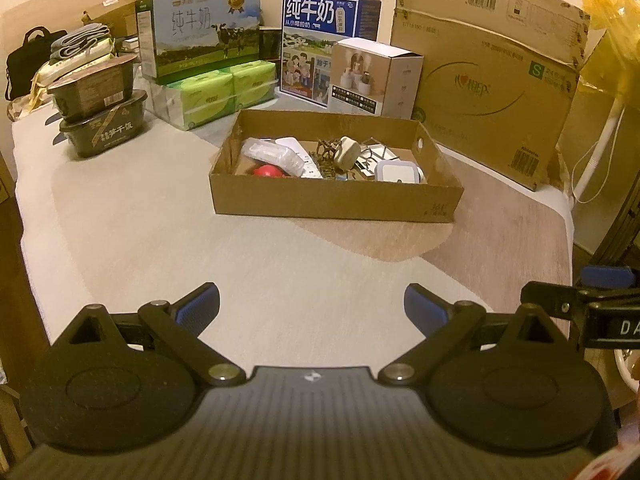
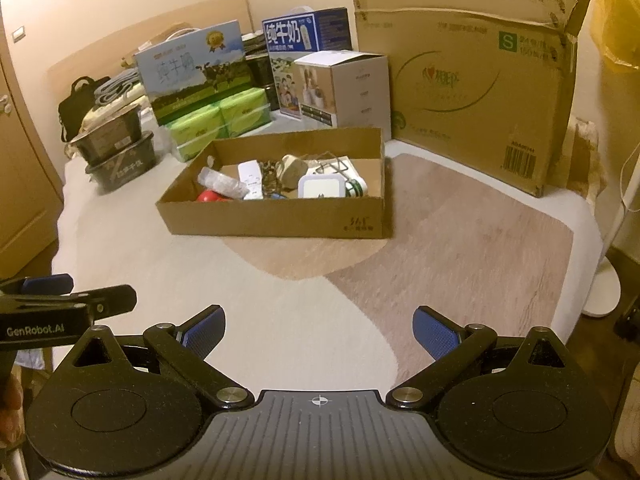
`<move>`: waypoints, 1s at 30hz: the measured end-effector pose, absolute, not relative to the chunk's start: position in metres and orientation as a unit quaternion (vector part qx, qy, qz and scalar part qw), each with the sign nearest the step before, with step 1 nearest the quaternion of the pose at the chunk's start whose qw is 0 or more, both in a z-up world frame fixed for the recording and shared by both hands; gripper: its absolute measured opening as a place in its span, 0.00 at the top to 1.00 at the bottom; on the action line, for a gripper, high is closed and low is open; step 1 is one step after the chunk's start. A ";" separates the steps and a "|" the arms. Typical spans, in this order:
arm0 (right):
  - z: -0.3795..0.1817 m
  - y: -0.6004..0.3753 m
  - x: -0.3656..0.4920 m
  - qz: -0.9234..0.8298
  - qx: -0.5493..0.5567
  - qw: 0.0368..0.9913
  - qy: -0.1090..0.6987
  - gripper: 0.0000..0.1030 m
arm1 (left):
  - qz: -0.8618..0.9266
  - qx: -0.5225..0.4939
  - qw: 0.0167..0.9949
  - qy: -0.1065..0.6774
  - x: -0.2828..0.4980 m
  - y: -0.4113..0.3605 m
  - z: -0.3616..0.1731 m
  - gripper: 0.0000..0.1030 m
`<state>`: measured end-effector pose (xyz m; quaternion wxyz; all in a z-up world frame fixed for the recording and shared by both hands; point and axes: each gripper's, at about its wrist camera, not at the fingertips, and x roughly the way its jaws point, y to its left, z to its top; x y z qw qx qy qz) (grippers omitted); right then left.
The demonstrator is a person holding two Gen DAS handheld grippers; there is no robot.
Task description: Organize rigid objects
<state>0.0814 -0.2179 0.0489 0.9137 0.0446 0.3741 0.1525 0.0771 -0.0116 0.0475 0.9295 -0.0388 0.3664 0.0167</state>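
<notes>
A shallow cardboard tray (image 1: 332, 200) (image 2: 276, 220) sits on the table ahead of both grippers. It holds a red ball (image 1: 267, 171) (image 2: 209, 197), a white power strip (image 1: 298, 156) (image 2: 250, 180), a beige plug (image 1: 347, 153) (image 2: 292, 170), a square white device (image 1: 396, 172) (image 2: 320, 187), a clear wrapped item (image 1: 262, 150) (image 2: 222, 182) and a brown tangled piece (image 1: 326, 156). My left gripper (image 1: 312, 306) is open and empty, well short of the tray. My right gripper (image 2: 319, 330) is open and empty, also short of it.
Behind the tray stand milk cartons (image 1: 200, 32) (image 1: 328, 40), green tissue packs (image 1: 222, 94), a white product box (image 1: 376, 76) and a large cardboard box (image 1: 488, 76). Two stacked black food tubs (image 1: 100, 108) sit at the left. A white fan stand (image 2: 608, 280) is right of the table.
</notes>
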 end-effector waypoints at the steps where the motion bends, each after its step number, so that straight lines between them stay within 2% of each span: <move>1: 0.049 -0.217 0.079 0.152 0.045 0.914 0.374 0.04 | 0.017 -0.038 0.930 0.366 0.075 -0.011 0.047 0.05; 30: 0.037 -0.216 0.035 0.149 0.033 0.916 0.371 0.04 | 0.010 -0.044 0.922 0.385 0.026 -0.022 0.036 0.05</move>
